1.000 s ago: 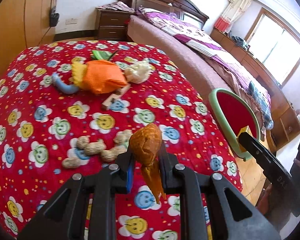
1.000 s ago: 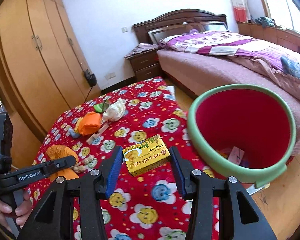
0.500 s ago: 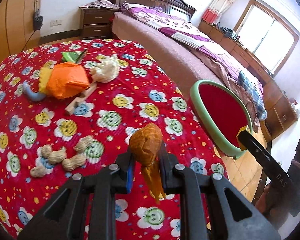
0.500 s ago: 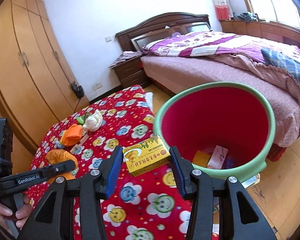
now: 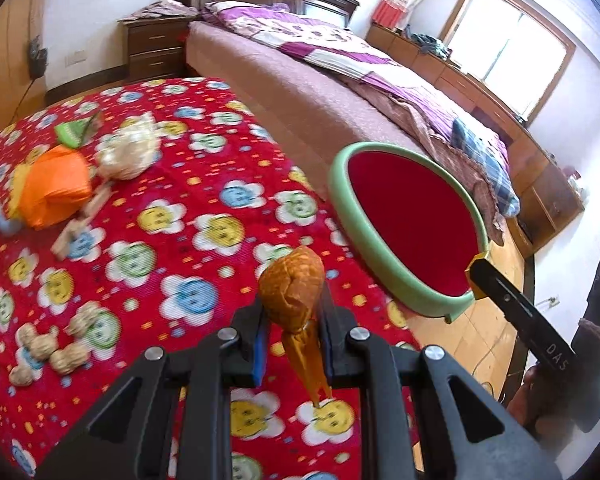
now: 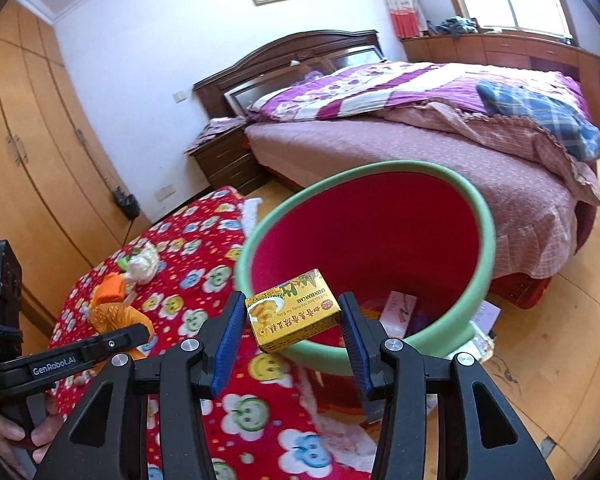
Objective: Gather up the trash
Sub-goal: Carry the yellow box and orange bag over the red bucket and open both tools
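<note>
Left wrist view
Left gripper: fingers clamped on an orange crumpled wrapper, above the tabletop.
Bin: right of the tabletop, on the floor.
Peanuts: near left.

Right wrist view
Right gripper: fingers holding a yellow box at the bin's near rim.
Bin contents: papers at the bottom.

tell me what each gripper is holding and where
Left gripper: orange wrapper, pinched at its twisted neck. Right gripper: yellow box, clamped across its two ends.
</note>
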Motion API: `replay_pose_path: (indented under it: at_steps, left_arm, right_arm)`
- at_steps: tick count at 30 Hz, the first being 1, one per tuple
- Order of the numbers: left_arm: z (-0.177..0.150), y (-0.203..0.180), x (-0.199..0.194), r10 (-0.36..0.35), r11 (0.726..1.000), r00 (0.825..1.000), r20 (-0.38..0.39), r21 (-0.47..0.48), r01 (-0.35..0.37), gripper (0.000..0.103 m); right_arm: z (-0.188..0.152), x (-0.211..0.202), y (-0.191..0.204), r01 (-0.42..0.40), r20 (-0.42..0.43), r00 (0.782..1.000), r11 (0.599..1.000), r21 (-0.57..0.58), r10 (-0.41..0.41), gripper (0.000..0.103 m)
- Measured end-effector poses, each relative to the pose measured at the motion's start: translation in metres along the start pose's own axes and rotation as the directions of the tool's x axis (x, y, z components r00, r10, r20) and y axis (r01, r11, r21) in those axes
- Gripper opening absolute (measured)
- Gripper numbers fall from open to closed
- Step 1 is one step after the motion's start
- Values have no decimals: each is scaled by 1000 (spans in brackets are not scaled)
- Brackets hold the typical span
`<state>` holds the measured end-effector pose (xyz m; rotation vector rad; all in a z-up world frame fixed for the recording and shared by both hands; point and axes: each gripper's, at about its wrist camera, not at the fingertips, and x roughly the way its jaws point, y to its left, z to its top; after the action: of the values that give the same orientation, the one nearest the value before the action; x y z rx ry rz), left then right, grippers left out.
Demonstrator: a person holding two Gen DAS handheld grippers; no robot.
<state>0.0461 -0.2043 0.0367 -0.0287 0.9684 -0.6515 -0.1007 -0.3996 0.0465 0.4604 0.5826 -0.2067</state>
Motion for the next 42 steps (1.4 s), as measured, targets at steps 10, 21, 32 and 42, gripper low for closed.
replay_pose_path:
  at_steps: [10,21,32,42]
  left_arm:
    - [14,-49,19,-65,992,998,17,113,63,20]
    - [34,-88,53,-102,973,995,3,208,99,23]
    - [33,-87,61,-99,971,995,-18,217,100,34]
    - [37,-50,39,-10,989,1000,15,146,7,34]
  right_arm:
    - [1,7,-37,74,-7,997,995,71,-74,49]
    - [1,11,-53,107,-6,994,990,92,-107,50]
    - [3,10,-59,99,16,995,989,110,-102,59]
    - [4,6,-44,78,17,997,992,100,-80,60]
